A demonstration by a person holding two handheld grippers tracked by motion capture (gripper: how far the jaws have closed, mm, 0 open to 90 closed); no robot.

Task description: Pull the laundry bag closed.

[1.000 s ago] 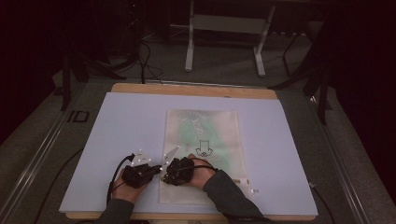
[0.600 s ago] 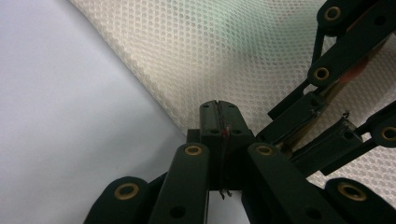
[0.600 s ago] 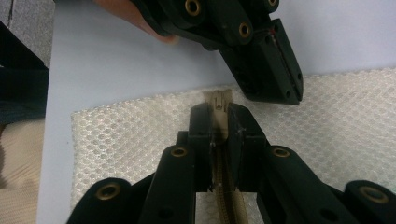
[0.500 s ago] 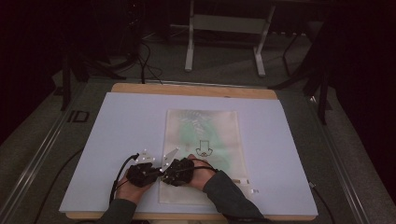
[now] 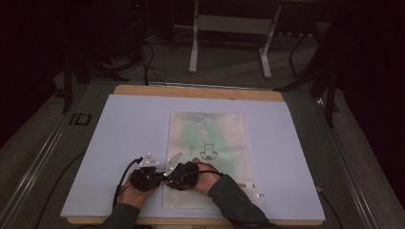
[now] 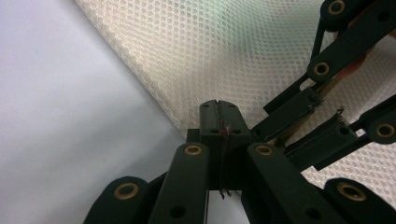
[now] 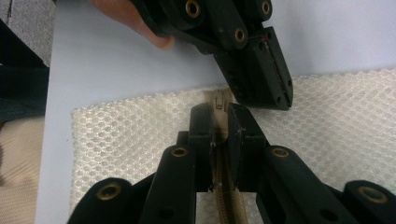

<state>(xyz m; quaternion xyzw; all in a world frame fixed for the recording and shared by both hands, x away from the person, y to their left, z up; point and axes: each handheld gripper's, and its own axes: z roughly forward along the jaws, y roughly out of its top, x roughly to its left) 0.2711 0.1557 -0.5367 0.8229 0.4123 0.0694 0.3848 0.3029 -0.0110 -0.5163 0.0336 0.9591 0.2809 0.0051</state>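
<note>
Left gripper (image 6: pixel 218 106) clamped shut at the limp white mesh zip pouch (image 5: pixel 210 157)'s edge; right gripper (image 7: pixel 219 116) pinches its beige zipper (image 7: pixel 220 99). Light, floppy fabric: best held beside the zip.

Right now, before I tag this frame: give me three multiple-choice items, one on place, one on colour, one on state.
1. Where on the mesh pouch do the left tool and right tool sit?
A) far right corner
B) near left corner
C) dead centre

2. What colour is the mat under the pouch?
A) red
B) black
C) pale bluish white

3. The left tool's jaws are:
A) wide open
B) shut
C) clamped round a bottle

Key:
1 B: the high view shows both hands at that corner, and the right tool straddles the zipper.
2 C: the mat shows pale all around the pouch.
3 B: the left gripper view shows the jaws meeting.
</note>
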